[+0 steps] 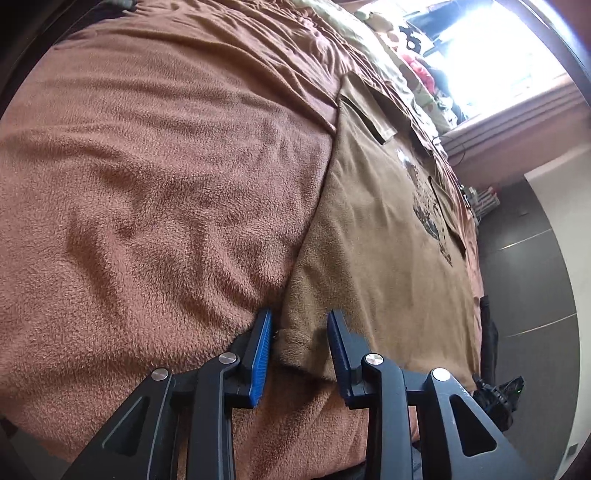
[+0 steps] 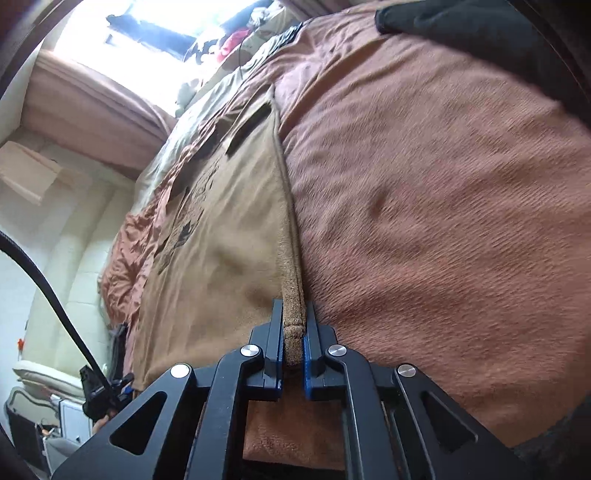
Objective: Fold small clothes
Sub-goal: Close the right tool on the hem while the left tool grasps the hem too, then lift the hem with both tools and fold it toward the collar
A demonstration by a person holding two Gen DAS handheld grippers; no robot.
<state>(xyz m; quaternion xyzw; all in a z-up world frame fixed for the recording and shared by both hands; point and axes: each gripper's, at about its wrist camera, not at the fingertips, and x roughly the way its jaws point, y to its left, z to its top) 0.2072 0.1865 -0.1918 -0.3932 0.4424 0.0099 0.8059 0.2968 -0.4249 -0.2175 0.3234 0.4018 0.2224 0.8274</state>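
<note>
A tan T-shirt [image 1: 380, 221] with a dark print lies flat on a brown fleece blanket [image 1: 147, 166]. My left gripper [image 1: 300, 325] stands open at the shirt's near corner, its blue pads [image 1: 260, 354] on either side of the hem, one on the blanket and one over the cloth. In the right wrist view the same shirt [image 2: 229, 229] stretches away to the left, and my right gripper [image 2: 294, 325] is shut on the folded edge of its hem [image 2: 293, 295], which runs taut away from the jaws.
The blanket [image 2: 424, 203] covers the bed. Pillows and coloured items [image 1: 413, 62] lie by a bright window at the far end. A dark floor [image 1: 532, 277] drops off beyond the bed's edge. Black cloth [image 2: 461, 18] lies at the far right corner. The other gripper [image 2: 99, 391] shows low left.
</note>
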